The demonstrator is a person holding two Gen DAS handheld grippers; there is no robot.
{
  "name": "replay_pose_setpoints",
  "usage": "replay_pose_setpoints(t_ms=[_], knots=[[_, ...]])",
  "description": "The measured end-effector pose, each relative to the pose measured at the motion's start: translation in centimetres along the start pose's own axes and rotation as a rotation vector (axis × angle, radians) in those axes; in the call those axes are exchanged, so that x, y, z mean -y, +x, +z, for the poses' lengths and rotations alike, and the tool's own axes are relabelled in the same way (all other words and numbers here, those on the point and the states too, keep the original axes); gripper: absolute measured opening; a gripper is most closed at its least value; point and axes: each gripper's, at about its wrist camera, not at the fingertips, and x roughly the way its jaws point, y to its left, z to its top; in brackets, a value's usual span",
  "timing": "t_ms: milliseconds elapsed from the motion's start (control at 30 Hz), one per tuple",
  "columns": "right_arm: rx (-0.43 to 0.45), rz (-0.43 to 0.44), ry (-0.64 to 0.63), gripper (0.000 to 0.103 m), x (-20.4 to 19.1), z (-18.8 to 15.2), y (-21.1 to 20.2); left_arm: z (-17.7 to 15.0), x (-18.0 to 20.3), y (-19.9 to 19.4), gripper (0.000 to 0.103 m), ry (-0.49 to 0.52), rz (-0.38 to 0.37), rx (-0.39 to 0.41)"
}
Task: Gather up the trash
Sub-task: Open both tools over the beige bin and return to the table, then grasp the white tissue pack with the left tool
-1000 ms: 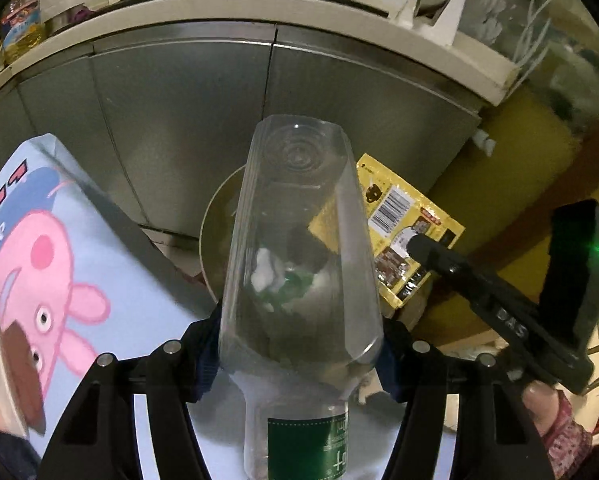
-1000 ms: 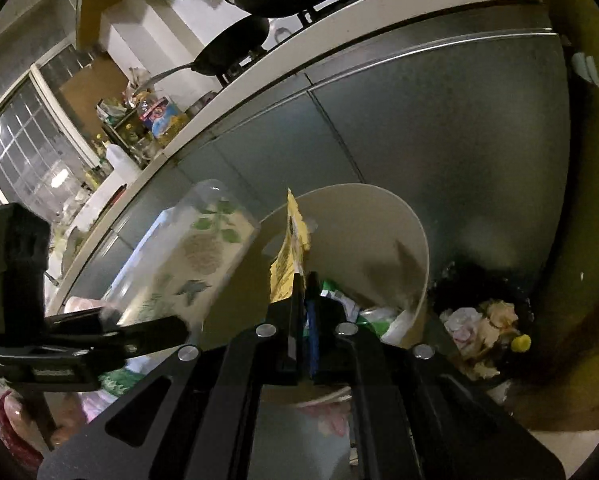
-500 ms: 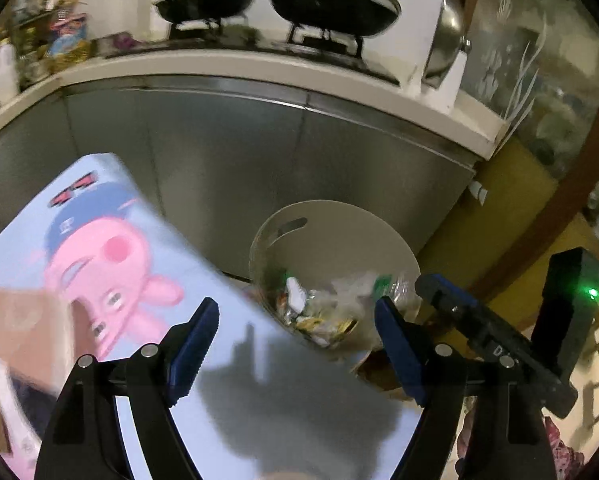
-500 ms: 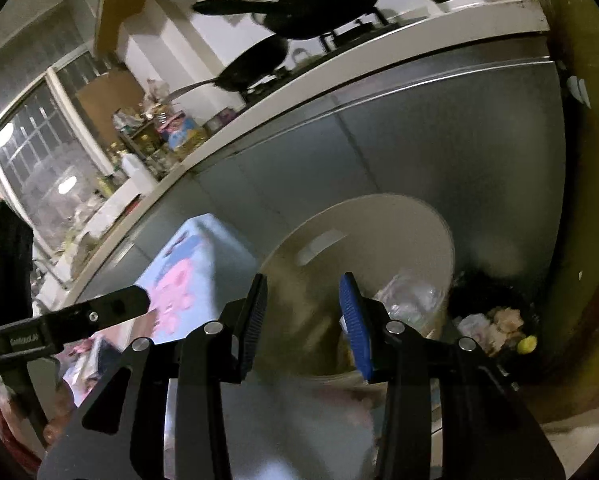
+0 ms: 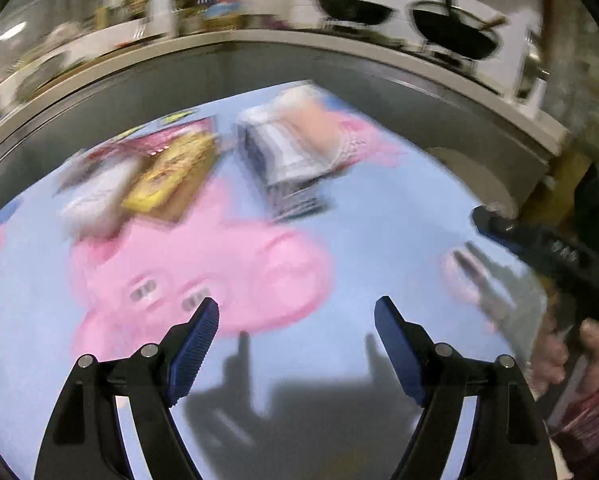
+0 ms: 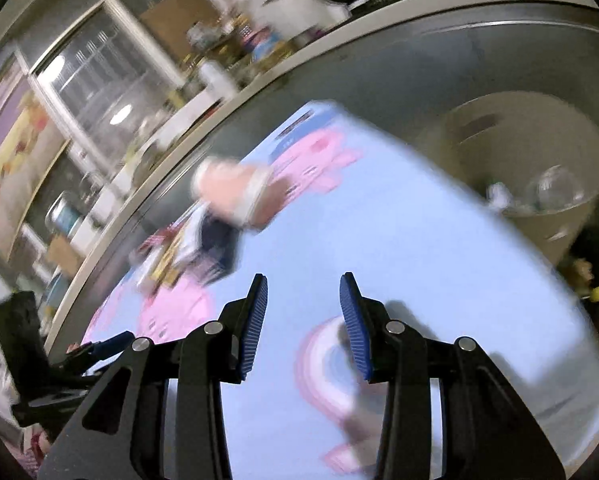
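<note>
Both views are motion-blurred. My left gripper (image 5: 295, 320) is open and empty above a light blue cloth with a pink pig print (image 5: 203, 264). On the cloth's far side lie a yellow snack packet (image 5: 171, 176), a white wrapper (image 5: 99, 196) and a grey-blue carton (image 5: 287, 168). My right gripper (image 6: 303, 304) is open and empty over the same cloth (image 6: 399, 232). The beige trash bin (image 6: 519, 160) stands at the right with the clear plastic bottle (image 6: 555, 192) inside it. The bin's edge also shows in the left wrist view (image 5: 479, 176).
Grey metal cabinet fronts (image 5: 179, 80) run behind the table under a counter with two black pans (image 5: 451, 36). Dark trash with a yellow bit (image 6: 597, 292) lies on the floor right of the bin. The other gripper and a hand (image 5: 559, 352) are at the right.
Both grippers opened and let go of the bottle and the yellow packet over the bin, then swung left, back over the blue cloth and the remaining trash.
</note>
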Motion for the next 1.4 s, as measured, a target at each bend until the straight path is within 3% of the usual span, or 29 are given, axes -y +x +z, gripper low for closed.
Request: replay_pose_setpoints(t_ms=[233,433,533,633,767,900,1033,1167,1200,1300,1333,1400], knots=[[-0.132,0.080,-0.210,0.038,-11.5,-1.4,5.1,-2.8,-10.9,-3.4,0.080,-0.178,0.122,0.058],[-0.197,0.127,-0.337,0.038,-19.9,0.5,11.6,-1.2,-17.5,-4.3,0.080,-0.297,0.126,0.151],[-0.191,0.106,-0.397,0.038,-23.2,2.1,15.0,1.1,-19.8,-4.0,0.080,-0.325,0.110,0.194],[-0.189,0.020,-0.525,0.038,-25.9,2.9,18.4,2.9,-21.1,-3.7,0.080,-0.298,0.122,0.220],[-0.210,0.014,-0.501,0.038,-26.0,3.7,21.0,5.3,-21.5,-1.9,0.080,-0.224,0.102,0.191],[-0.201,0.025,-0.443,0.038,-24.6,4.3,21.7,5.5,-21.4,-0.3,0.080,-0.204,0.060,0.149],[-0.177,-0.078,-0.418,0.041,-23.9,7.3,23.7,5.8,-19.5,1.7,0.091,-0.172,0.014,0.102],[-0.315,-0.207,-0.470,0.043,-24.8,10.7,28.7,6.5,-17.3,3.6,0.092,-0.132,0.011,0.092],[-0.391,-0.225,-0.479,0.043,-24.8,11.1,30.2,6.6,-16.9,4.1,0.090,-0.133,0.008,0.091],[-0.574,-0.220,-0.433,0.043,-24.0,11.1,32.7,6.6,-16.0,5.5,0.057,-0.117,0.022,0.055],[-0.627,-0.193,-0.411,0.042,-23.7,10.7,32.9,6.4,-16.0,5.5,0.055,-0.122,0.022,0.062],[-0.637,-0.178,-0.410,0.042,-23.5,10.0,32.0,5.7,-16.1,4.8,0.054,-0.143,0.007,0.058]])
